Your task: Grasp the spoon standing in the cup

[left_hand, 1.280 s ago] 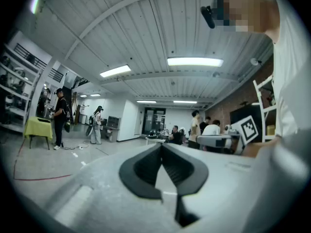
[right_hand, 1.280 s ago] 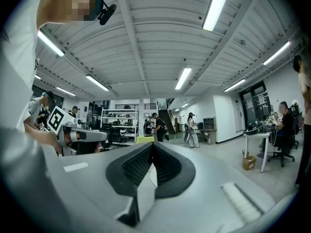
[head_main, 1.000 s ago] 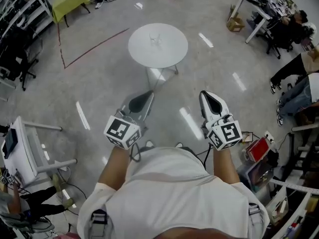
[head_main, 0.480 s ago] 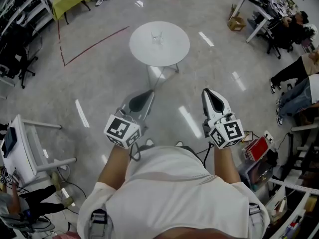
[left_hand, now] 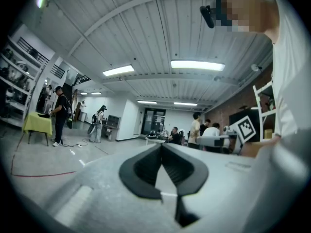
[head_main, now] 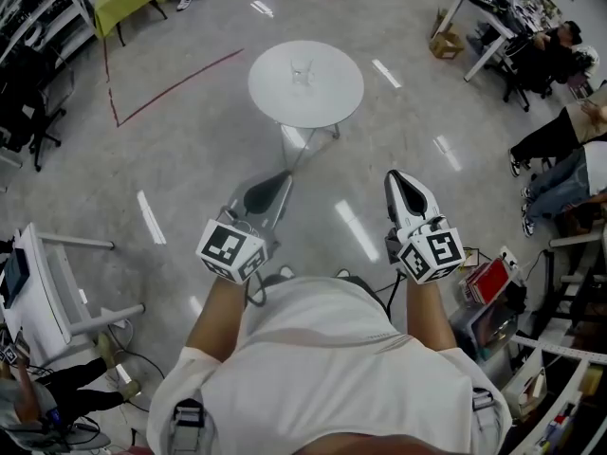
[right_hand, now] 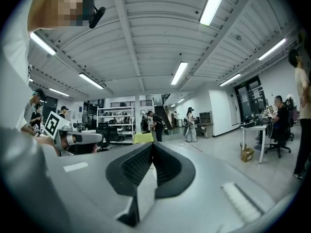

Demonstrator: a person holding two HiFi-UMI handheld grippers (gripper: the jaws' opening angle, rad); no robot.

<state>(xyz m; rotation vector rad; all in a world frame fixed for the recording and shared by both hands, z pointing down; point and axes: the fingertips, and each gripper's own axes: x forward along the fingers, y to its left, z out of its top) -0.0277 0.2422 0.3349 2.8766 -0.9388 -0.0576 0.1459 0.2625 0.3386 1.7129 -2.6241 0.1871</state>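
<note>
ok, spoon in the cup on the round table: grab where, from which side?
Likely the handle above the rim of the cup, coming straight down. The cup stands upright near the middle of the table, so its wall blocks lower grips. The spoon itself is too small to make out.

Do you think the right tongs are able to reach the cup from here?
Probably not: the right tongs, shut, sit near the body, and the cup stands on the round table farther ahead. Nothing blocks the way.
</note>
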